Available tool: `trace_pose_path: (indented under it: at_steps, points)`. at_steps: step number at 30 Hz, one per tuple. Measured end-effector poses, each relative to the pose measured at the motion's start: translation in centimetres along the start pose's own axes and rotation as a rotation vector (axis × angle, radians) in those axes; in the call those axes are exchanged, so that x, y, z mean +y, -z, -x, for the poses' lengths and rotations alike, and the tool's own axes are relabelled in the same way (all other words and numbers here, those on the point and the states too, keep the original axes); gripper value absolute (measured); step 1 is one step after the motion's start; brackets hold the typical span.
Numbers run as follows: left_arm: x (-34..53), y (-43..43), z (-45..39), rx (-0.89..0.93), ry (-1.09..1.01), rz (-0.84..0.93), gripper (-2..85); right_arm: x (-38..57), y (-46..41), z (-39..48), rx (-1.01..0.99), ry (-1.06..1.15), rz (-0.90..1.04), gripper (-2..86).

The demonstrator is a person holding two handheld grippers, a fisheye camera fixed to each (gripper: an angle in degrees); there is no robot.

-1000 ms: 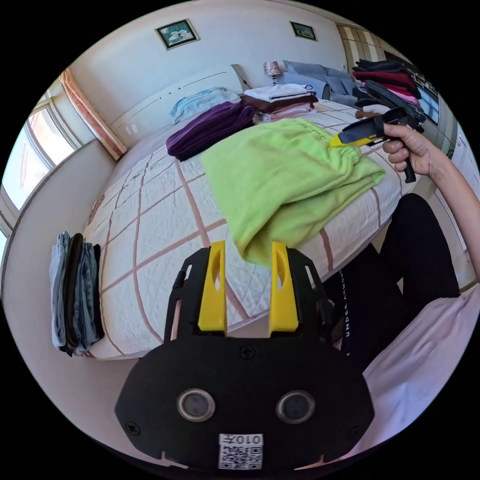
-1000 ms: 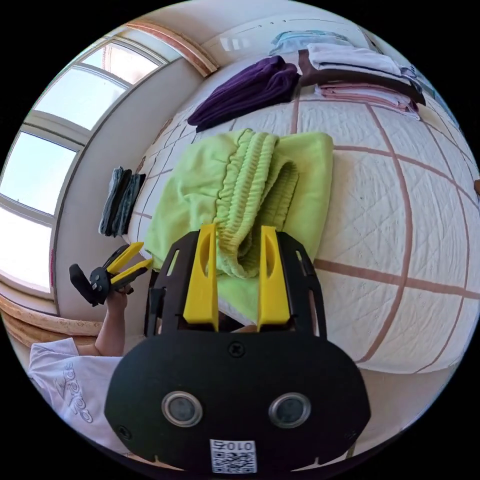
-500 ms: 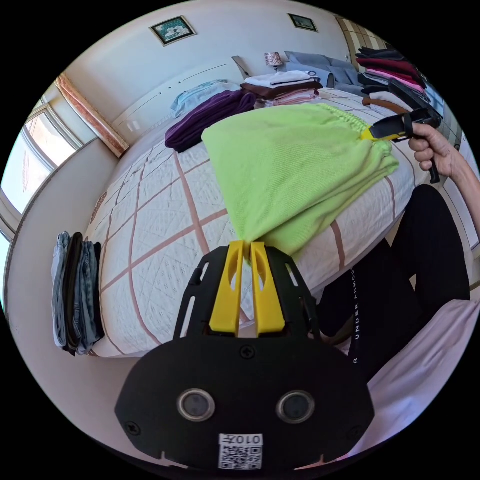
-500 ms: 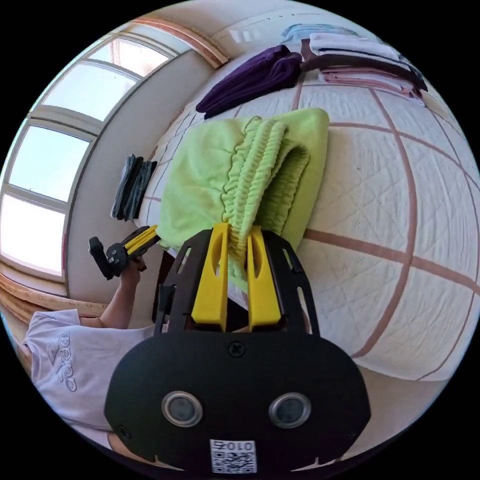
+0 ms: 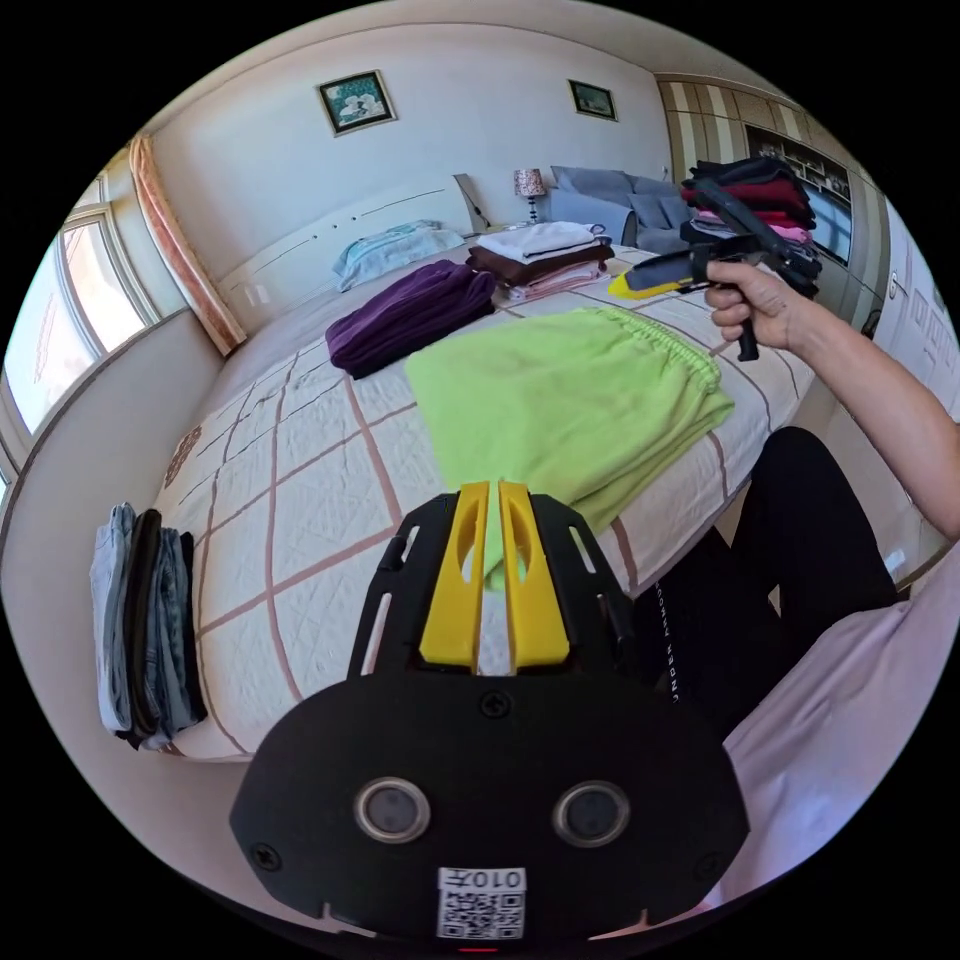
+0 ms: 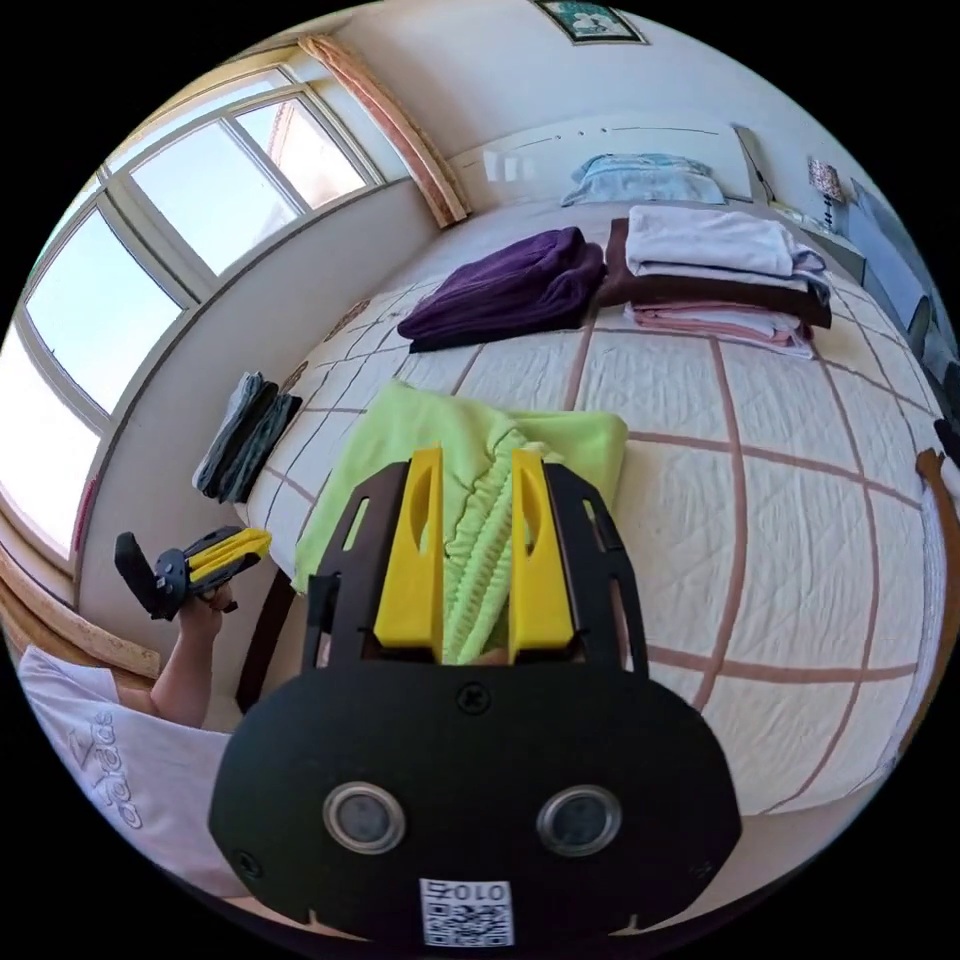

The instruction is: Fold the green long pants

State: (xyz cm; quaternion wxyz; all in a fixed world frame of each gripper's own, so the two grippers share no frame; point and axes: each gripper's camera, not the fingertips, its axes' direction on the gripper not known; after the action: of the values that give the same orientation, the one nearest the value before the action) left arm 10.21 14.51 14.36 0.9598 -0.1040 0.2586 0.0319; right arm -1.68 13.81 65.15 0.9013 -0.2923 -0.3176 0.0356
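Observation:
The green long pants [image 5: 570, 400] lie folded flat on the quilted bed [image 5: 300, 480], with the elastic waistband toward the person's side. My left gripper [image 5: 492, 487] hovers just off the pants' near corner, jaws shut with nothing between them. Seen from the right gripper view, the left gripper [image 6: 250, 545] is held off the bed's edge, clear of the cloth. My right gripper [image 6: 477, 455] is open above the waistband of the pants [image 6: 585, 440]. In the left gripper view a hand holds the right gripper [image 5: 630, 287] raised above the pants, not touching them.
A purple folded pile [image 5: 410, 315] and a white, brown and pink stack [image 5: 540, 255] sit farther up the bed. Folded jeans [image 5: 140, 625] rest at the bed's window-side edge. A tall pile of dark and red clothes [image 5: 750, 195] is behind the hand. The person's legs [image 5: 800, 560] stand against the bed.
Both grippers have let go of the pants, which now lie flat on the bed. The right jaws have opened. Both grippers have pulled up and away from the cloth.

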Motion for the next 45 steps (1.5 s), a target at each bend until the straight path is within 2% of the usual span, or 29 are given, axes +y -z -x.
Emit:
trace_pose_path:
  at_steps: [1, 2, 4, 5, 6, 8, 10, 12, 14, 19, 22, 24, 28, 31, 33, 35, 37, 39, 42, 45]
  points:
    - [0.0, -1.6, -0.7, 0.025, -0.003, 0.011, 2.7, -0.3, -1.3, -0.5, 0.005, -0.021, 0.046, 10.3]
    - [0.4, -4.5, -1.3, 0.044, -0.003, 0.097, 3.7, -0.4, -3.6, -1.8, 0.008, -0.057, 0.102, 9.8]
    - [1.3, -6.8, -1.7, 0.078, 0.01, 0.155, 5.3, 0.4, -3.3, -4.4, -0.121, -0.146, 0.028, 9.3]
    - [1.9, -5.5, -1.9, 0.062, 0.016, 0.116, 6.4, 0.6, -2.2, -5.7, -0.216, -0.18, 0.022, 9.2]
    - [2.0, -4.8, -2.0, 0.049, 0.014, 0.104, 6.9, 1.2, -0.4, -5.8, -0.214, -0.162, 0.005, 9.3]
    - [2.6, -1.3, -3.3, 0.0, -0.047, 0.027, 9.5, 3.1, 3.1, -5.0, -0.114, -0.087, -0.036, 11.1]
    - [2.8, 0.8, -5.2, -0.017, -0.148, -0.038, 11.1, 5.8, 5.3, -5.2, -0.073, -0.112, -0.037, 13.9]
    - [2.4, 1.9, -7.8, -0.038, -0.277, -0.091, 12.4, 10.0, 5.6, -6.3, -0.216, -0.157, 0.015, 15.2]
    - [1.4, 2.3, -11.9, -0.061, -0.43, -0.172, 14.0, 12.8, 4.9, -7.0, -0.277, -0.219, 0.036, 15.9]
    - [-1.5, -1.0, -19.1, -0.055, -0.606, -0.164, 16.4, 16.6, 2.9, -9.2, -0.454, -0.362, 0.04, 16.6]
    - [-2.1, -3.4, -22.2, -0.071, -0.652, -0.14, 16.9, 16.9, 3.0, -11.0, -0.489, -0.427, -0.022, 10.6]
    - [-2.3, -4.1, -23.4, -0.091, -0.654, -0.121, 17.2, 16.7, 3.4, -12.0, -0.587, -0.483, -0.033, 6.1]
    - [-2.9, -4.0, -24.1, -0.154, -0.578, -0.133, 17.4, 15.4, 6.3, -10.7, -0.573, -0.426, -0.046, 5.3]
    - [-3.0, -3.7, -24.7, -0.281, -0.517, -0.185, 15.8, 14.7, 8.1, -10.3, -0.614, -0.404, -0.067, 5.5]
    - [-3.2, -4.0, -24.8, -0.377, -0.468, -0.188, 12.7, 14.3, 8.4, -10.3, -0.54, -0.377, -0.036, 6.2]
    - [-3.7, -4.3, -23.4, -0.277, -0.432, -0.168, 10.2, 14.7, 8.1, -11.0, -0.518, -0.368, -0.01, 8.1]
    - [-3.8, -3.5, -21.7, -0.224, -0.386, -0.193, 8.9, 15.5, 8.0, -12.0, -0.593, -0.363, -0.043, 11.1]
    - [-4.2, -2.6, -20.1, -0.19, -0.351, -0.199, 8.1, 16.4, 7.4, -13.5, -0.681, -0.41, -0.065, 21.5]
    - [-5.1, -1.5, -18.4, -0.179, -0.334, -0.209, 7.3, 15.7, 6.6, -13.9, -0.752, -0.43, -0.082, 23.5]
    - [-5.8, -1.2, -17.3, -0.184, -0.345, -0.206, 6.9, 12.8, 5.0, -13.3, -0.772, -0.405, -0.02, 24.7]
